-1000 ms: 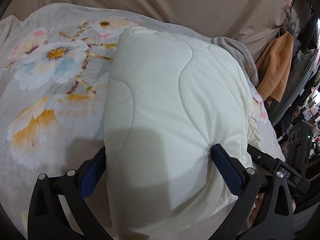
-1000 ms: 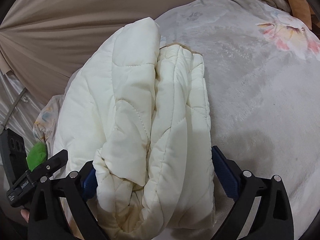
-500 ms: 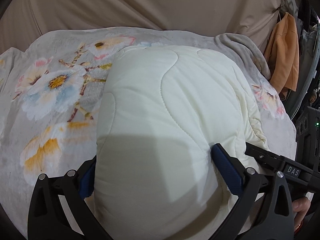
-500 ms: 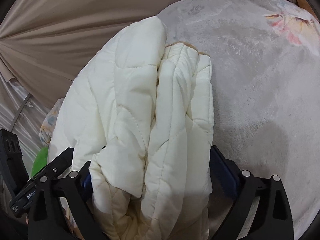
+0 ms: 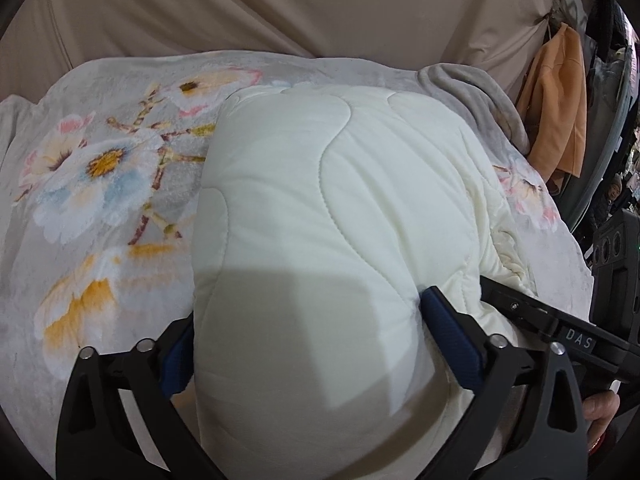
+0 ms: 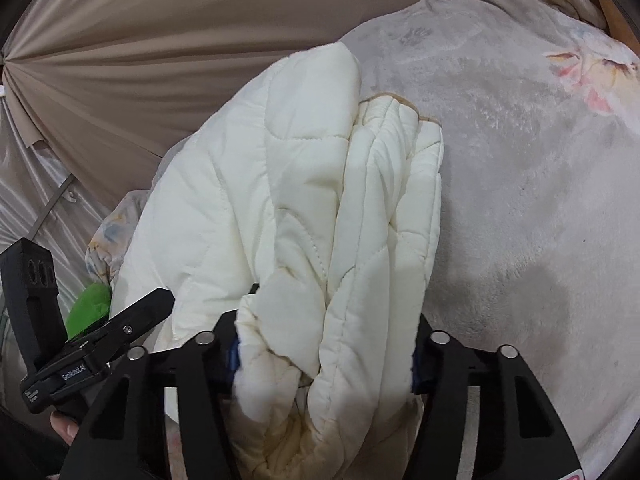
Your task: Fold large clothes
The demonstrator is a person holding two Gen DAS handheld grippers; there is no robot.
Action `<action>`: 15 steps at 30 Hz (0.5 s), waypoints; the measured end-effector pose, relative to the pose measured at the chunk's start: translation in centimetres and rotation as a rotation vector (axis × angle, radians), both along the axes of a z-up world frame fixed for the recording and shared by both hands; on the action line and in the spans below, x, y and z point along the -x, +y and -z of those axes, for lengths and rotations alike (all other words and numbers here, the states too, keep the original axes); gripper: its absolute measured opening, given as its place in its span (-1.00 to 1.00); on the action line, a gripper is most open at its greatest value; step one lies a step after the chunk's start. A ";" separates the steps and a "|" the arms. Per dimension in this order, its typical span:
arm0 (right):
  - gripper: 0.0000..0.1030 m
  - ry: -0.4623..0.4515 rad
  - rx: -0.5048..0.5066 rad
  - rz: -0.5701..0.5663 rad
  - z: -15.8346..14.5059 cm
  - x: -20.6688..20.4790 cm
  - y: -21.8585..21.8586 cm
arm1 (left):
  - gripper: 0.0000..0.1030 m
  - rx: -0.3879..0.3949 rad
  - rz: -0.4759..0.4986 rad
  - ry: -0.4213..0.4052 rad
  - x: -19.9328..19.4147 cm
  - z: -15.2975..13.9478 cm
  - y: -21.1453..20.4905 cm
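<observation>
One floral blanket [image 5: 100, 208] covers the bed; on it lies one folded cream quilted coat [image 5: 320, 220], bulging between my two grippers; my left gripper [image 5: 308, 344] narrows around it, my right gripper [image 6: 324, 356] is squeezing its bunched edge.

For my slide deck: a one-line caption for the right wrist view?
Right gripper closing on a folded cream quilted garment lying on a grey floral blanket.

Both wrist cameras close, angled down; shared: quilted garment [image 5: 320, 220], blanket [image 6: 540, 200].
</observation>
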State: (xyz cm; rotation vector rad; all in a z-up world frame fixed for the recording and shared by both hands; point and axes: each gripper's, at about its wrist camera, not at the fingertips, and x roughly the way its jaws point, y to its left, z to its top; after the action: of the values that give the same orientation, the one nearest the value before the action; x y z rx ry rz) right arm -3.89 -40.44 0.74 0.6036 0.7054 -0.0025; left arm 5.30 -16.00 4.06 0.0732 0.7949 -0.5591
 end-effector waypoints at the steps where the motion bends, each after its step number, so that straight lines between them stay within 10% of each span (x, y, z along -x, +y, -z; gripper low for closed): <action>1: -0.10 -0.009 0.015 0.005 -0.5 0.2 0.2 | 0.70 -0.002 0.007 -0.010 0.2 -0.3 0.0; 15: -0.28 -0.147 0.143 0.104 -7.7 3.8 2.8 | 0.30 0.013 0.094 -0.198 3.5 -7.5 0.5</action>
State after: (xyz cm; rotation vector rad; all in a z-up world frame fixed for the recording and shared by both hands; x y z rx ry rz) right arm -7.71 -37.63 8.46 0.4973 0.5261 -0.1035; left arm 1.75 -15.47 11.57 0.1527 0.5972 -0.6352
